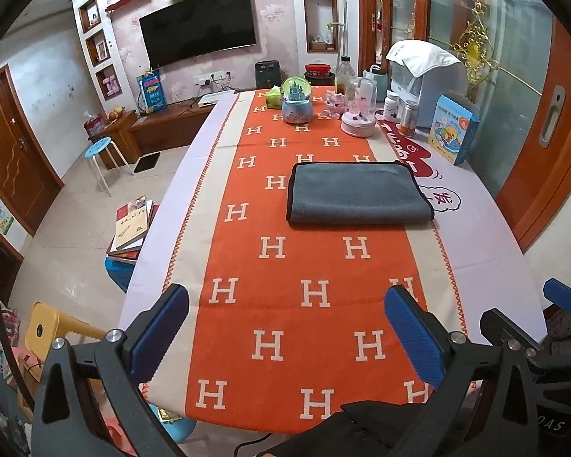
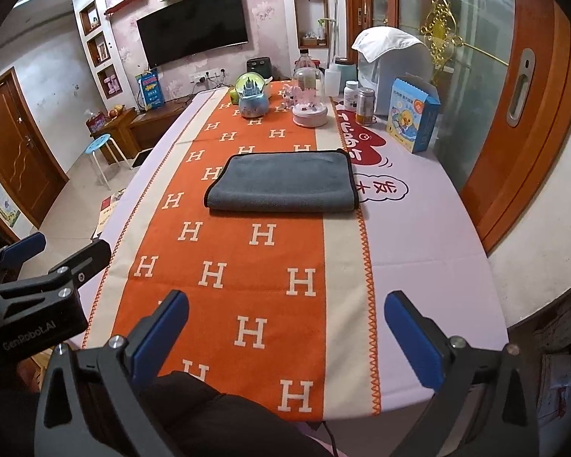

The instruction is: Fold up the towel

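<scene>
A grey towel (image 1: 358, 192) with a dark edge lies folded in a flat rectangle on the orange H-patterned table runner (image 1: 304, 304); it also shows in the right wrist view (image 2: 285, 181). My left gripper (image 1: 285, 327) is open and empty, held over the near end of the table, well short of the towel. My right gripper (image 2: 285, 327) is open and empty too, beside the left one, also well short of the towel. The left gripper's body (image 2: 38, 297) shows at the left of the right wrist view.
At the table's far end stand a snow globe (image 1: 296, 101), a glass dome ornament (image 1: 358, 110), bottles (image 1: 407, 118), a white appliance (image 1: 426, 83) and a blue box (image 1: 453, 129). A stack of books (image 1: 133, 228) and stools (image 1: 102, 160) stand on the floor at left. A sliding door (image 2: 521, 106) is at right.
</scene>
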Demonstrator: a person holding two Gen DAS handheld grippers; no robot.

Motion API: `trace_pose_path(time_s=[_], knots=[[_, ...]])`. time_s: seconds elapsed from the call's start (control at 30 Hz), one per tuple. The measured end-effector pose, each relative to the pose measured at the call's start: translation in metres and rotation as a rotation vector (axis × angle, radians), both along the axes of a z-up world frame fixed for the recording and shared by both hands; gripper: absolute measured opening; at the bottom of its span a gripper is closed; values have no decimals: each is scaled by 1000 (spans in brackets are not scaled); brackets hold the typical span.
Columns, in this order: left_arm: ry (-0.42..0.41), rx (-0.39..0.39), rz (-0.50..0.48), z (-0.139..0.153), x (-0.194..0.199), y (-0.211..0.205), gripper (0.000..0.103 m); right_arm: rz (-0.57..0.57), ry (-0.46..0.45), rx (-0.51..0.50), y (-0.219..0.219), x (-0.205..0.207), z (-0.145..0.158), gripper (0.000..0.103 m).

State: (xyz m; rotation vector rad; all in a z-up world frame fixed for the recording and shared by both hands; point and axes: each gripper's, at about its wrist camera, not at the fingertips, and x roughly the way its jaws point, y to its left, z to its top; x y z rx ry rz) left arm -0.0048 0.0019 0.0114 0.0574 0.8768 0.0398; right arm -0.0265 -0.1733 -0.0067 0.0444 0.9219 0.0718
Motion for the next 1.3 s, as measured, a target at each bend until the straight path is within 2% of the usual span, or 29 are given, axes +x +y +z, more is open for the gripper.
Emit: trace_pose_path(time_s=[0.93, 1.3], knots=[[-7, -11, -20, 1, -5, -7, 102, -8, 29, -6, -2, 1, -6, 103], [40, -41, -26, -7, -3, -7, 102, -6, 57, -13, -1, -1, -13, 103]])
